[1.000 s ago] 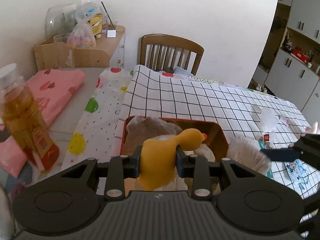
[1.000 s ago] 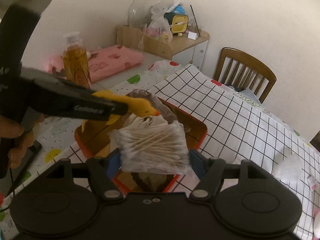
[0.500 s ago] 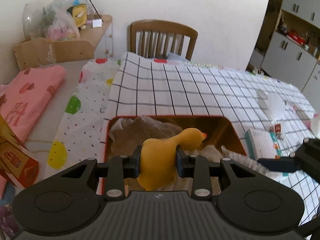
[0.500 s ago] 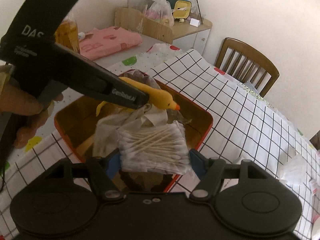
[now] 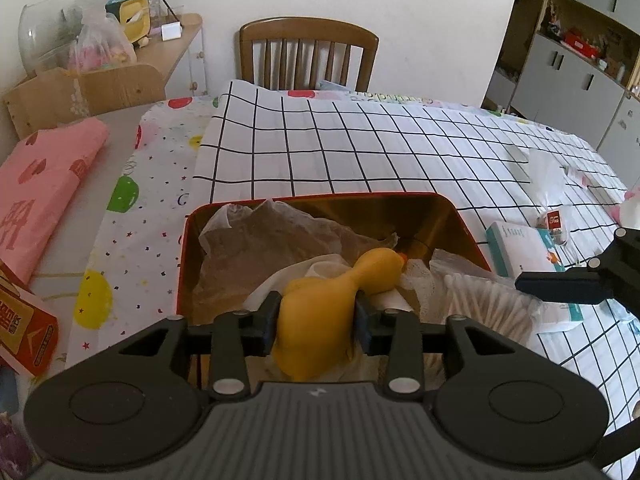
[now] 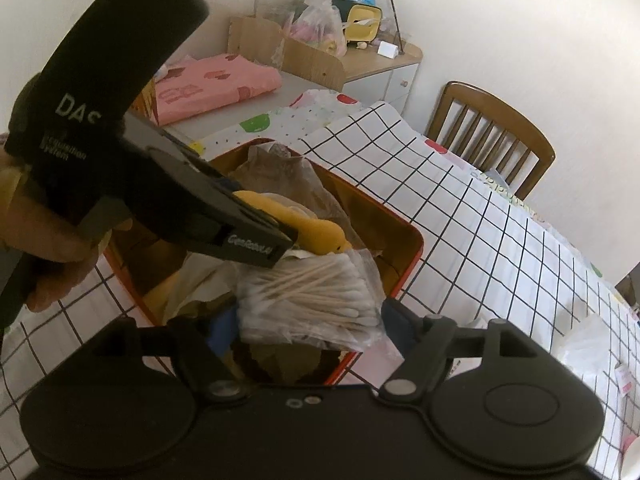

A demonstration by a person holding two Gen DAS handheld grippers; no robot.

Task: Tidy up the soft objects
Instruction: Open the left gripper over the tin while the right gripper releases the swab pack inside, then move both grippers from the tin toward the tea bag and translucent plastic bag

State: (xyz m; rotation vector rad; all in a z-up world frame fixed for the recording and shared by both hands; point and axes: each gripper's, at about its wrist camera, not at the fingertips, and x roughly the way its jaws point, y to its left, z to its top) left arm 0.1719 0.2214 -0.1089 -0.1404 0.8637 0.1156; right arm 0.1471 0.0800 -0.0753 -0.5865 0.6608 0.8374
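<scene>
A: So the left gripper (image 5: pixel 317 316) is clamped on the yellow duck (image 5: pixel 340 300), low over the red tin (image 5: pixel 466 220), beak pointing 1 o'clock.

B: Yep, and the right gripper (image 6: pixel 308 322) pinches the cotton swab bag (image 6: pixel 308 300) over that tin's near corner. Checkered tablecloth (image 5: pixel 360 148) beyond, wooden chair (image 5: pixel 308 56) at 12.

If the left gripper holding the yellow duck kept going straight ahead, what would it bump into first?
Probably the crumpled brown paper and white cloth inside the red tin. The left gripper, shut on the yellow duck, points down into that tin. The duck's head would likely touch first, though depth is hard to judge.
</scene>
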